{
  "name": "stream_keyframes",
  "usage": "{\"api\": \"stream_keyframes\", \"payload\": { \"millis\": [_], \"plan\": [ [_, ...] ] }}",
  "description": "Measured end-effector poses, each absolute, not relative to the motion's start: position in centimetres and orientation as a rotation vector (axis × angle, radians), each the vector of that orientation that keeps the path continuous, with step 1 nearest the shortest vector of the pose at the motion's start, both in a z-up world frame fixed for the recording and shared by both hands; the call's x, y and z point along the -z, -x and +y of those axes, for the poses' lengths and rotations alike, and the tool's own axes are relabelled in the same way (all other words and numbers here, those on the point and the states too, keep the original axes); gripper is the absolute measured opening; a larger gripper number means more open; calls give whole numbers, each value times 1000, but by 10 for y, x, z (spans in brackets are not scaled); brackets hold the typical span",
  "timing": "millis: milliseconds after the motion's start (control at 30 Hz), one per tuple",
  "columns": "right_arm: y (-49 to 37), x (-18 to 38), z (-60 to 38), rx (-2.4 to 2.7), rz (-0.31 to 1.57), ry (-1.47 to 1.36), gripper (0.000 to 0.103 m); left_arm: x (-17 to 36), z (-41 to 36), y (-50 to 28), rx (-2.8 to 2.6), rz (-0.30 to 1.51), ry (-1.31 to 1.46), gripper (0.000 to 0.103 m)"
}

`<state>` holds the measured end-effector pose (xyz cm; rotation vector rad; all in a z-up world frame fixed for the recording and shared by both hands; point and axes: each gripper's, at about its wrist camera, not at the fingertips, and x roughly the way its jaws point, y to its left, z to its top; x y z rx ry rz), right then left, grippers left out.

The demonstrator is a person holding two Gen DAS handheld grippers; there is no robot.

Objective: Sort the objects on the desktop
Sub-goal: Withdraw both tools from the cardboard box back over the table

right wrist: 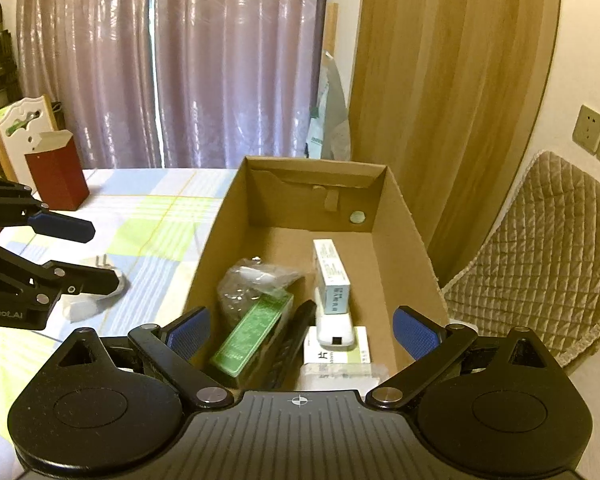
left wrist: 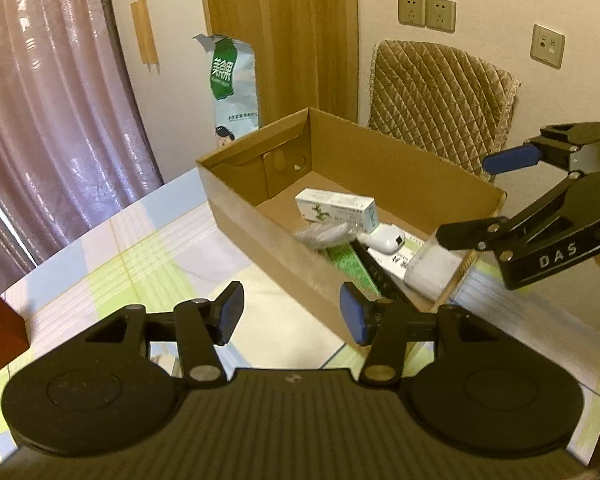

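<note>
Cardboard carton held the clear plastic case at its near end, beneath my wide-spread right gripper; left gripper likewise wide and empty, I judged keeping fingers off the walls essential.

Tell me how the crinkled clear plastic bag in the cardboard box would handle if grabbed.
The clear plastic bag looks thin and wrinkled, so it would probably be floppy and deform rather than hold shape. It seems light for its bulk. Its glossy film may slip between pads, and it leans on the green box, which might shift.
</note>
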<state>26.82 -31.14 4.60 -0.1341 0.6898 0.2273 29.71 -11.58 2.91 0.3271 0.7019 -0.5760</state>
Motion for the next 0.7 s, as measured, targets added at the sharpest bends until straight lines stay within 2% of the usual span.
{"api": "stream_keyframes", "payload": {
  "millis": [567,700],
  "plan": [
    [-228,-49,-258,-321,643,59,100,-3,-46,-252,469,794,-274,92],
    [-225,-50,-239,-359,634,71,100,4,-29,-246,432,809,-263,97]
  ]
}}
